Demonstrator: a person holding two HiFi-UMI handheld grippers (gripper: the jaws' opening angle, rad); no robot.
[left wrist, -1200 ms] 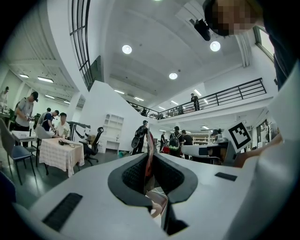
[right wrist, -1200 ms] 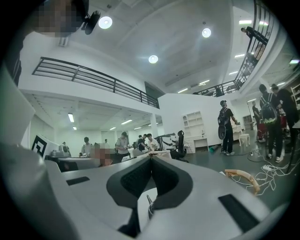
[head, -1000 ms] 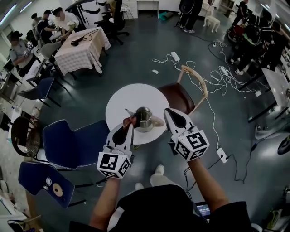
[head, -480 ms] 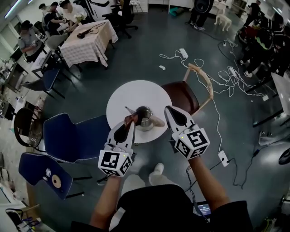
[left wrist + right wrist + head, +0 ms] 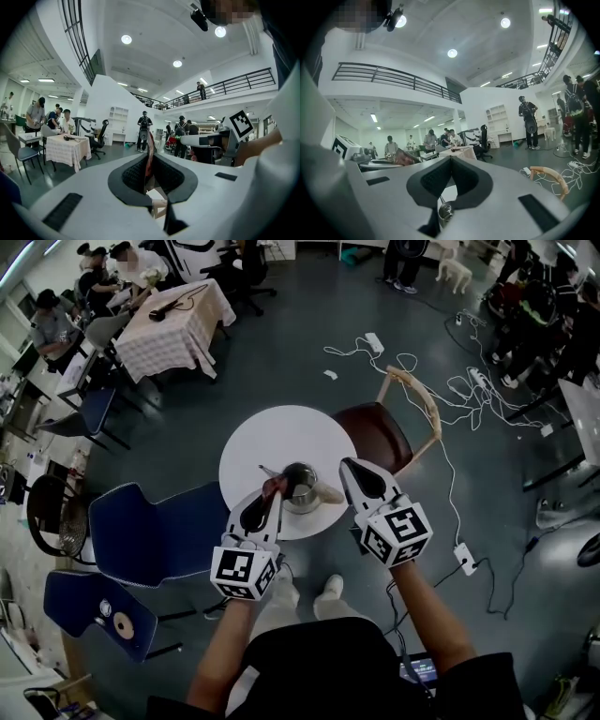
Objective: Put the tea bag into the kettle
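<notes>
A steel kettle (image 5: 300, 486) stands open-topped near the front edge of a round white table (image 5: 281, 442). My left gripper (image 5: 270, 491) is shut on a red-brown tea bag (image 5: 273, 487), which hangs just left of the kettle's rim. In the left gripper view the tea bag (image 5: 150, 152) stands as a thin sheet between the pads of the left gripper (image 5: 149, 164). My right gripper (image 5: 347, 468) sits just right of the kettle with its jaws together. The right gripper (image 5: 450, 161) shows a small shiny metal piece (image 5: 444, 212) below its pads; I cannot tell whether it is held.
A brown wooden chair (image 5: 380, 432) stands behind the table at the right, and blue chairs (image 5: 155, 531) at its left. Cables and power strips (image 5: 450, 390) lie on the floor at the right. People sit at a checked table (image 5: 173, 320) far left.
Both grippers have edged a little forward toward the table. The tea bag is still in the left jaws beside the kettle's left rim.
</notes>
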